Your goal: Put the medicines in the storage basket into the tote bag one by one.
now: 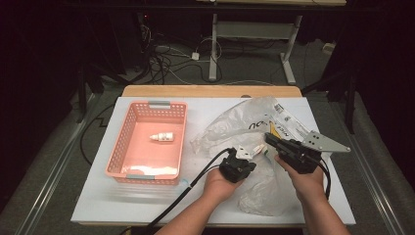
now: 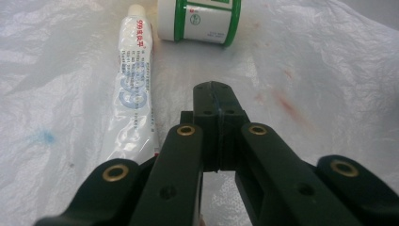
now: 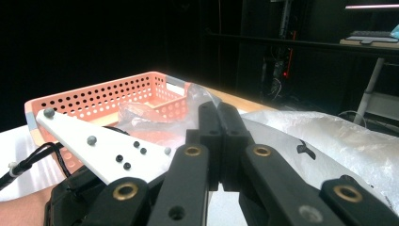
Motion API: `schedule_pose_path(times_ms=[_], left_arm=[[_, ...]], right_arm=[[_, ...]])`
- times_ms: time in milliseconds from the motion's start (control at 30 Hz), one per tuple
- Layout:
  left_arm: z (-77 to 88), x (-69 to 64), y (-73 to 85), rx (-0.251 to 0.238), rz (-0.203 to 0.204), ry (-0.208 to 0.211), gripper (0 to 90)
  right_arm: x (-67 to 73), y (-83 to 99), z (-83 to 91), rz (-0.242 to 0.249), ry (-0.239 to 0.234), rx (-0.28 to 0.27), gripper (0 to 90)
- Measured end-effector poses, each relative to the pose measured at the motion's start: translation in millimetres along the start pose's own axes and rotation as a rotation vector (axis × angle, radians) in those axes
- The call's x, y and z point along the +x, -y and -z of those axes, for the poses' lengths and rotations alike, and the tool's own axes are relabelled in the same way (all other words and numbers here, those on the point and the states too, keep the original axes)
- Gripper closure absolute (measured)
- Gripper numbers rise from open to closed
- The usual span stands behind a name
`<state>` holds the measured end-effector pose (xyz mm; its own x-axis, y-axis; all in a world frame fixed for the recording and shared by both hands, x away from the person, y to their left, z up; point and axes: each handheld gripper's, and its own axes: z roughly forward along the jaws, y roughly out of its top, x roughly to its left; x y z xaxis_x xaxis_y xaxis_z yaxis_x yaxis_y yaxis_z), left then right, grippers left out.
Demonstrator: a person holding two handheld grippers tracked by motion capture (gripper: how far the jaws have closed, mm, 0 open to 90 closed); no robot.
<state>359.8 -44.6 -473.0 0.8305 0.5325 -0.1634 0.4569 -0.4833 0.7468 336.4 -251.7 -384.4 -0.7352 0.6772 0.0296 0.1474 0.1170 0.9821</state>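
Observation:
A crumpled clear plastic bag (image 1: pixel 254 122) lies right of centre on the white table (image 1: pixel 147 205). My left gripper (image 1: pixel 246 152) is at the bag's near edge with its jaws shut (image 2: pixel 216 92) over the white film; nothing shows between them. Just left of those jaws lies a white tube (image 2: pixel 134 94), and a white jar with green bands (image 2: pixel 197 21) stands beyond it. My right gripper (image 1: pixel 268 137) is held up over the bag. Its jaws (image 3: pixel 219 110) are shut, and the bag's film (image 3: pixel 155 115) rises bunched to their tips.
A pink perforated basket (image 1: pixel 122 147) stands on the left half of the table with a small white bottle (image 1: pixel 161 137) in it. It appears again, pink basket (image 3: pixel 94 101), beyond the bag. Black cables trail off the front edge. Desk legs and cables lie on the floor beyond.

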Motion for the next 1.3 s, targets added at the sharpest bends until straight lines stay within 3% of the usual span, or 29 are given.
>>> schedule_pose_path(times_ms=[133,433,700,933,1200,1300], left_arm=[[3.7,-1.8,1.1,-0.007,0.007,0.005,87.9],[29.5,0.7,13.2,-0.036,0.008,-0.015,87.9],[14.0,-0.6,6.8,-0.032,0.021,0.000,87.9],[14.8,-1.1,7.2,-0.024,0.013,-0.007,87.9],[51.5,-5.5,14.9,-0.070,-0.002,-0.027,87.5],[70.6,-6.0,19.6,-0.075,-0.001,-0.029,82.1]], right_arm=[[-0.4,-0.1,0.8,0.001,0.000,0.001,90.0],[-0.5,1.0,0.1,-0.006,-0.001,0.004,90.0],[1.6,1.1,-2.2,-0.003,-0.004,0.008,90.0],[0.3,2.3,-1.9,-0.005,-0.005,0.012,90.0],[1.7,1.5,-1.4,0.003,-0.007,0.010,90.0],[1.7,1.4,-1.3,0.004,-0.004,0.012,90.0]])
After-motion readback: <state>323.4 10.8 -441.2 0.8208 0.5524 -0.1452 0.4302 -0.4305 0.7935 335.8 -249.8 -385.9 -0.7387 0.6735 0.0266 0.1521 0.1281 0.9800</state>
